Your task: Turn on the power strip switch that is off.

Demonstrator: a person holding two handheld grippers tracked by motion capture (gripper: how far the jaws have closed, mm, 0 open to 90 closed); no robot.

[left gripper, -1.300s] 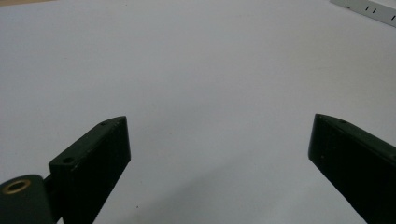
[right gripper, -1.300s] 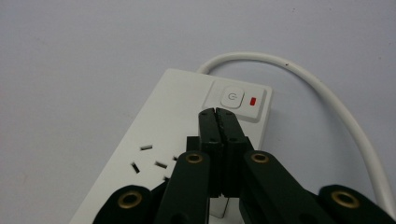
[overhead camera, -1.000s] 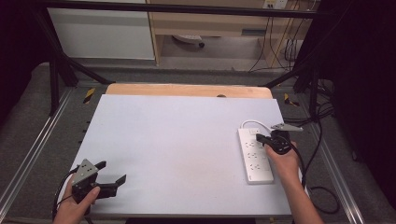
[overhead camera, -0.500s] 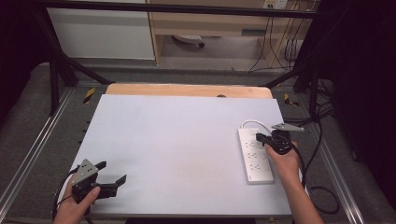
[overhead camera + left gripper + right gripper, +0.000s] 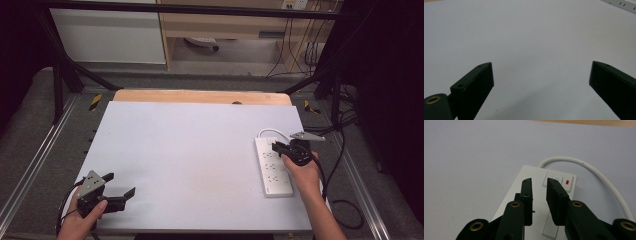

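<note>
From the high view, almost nothing has changed over the last second: my right tool still hovers over the switch end of the white plastic power strip at the right of the pale grey counter, and my left tool stays parked, jaws wide open, at the near left corner. The left gripper view shows those jaws spread over bare counter. The right gripper view shows narrowly parted jaws gripping nothing above the strip's red-lit switch, so I judge a press is coming.

pretty much the whole white table top is open for passing. only obstacle is the power strip over at 3 o'clock, with its white cord looping off the far end toward 1 o'clock by the edge.
</note>
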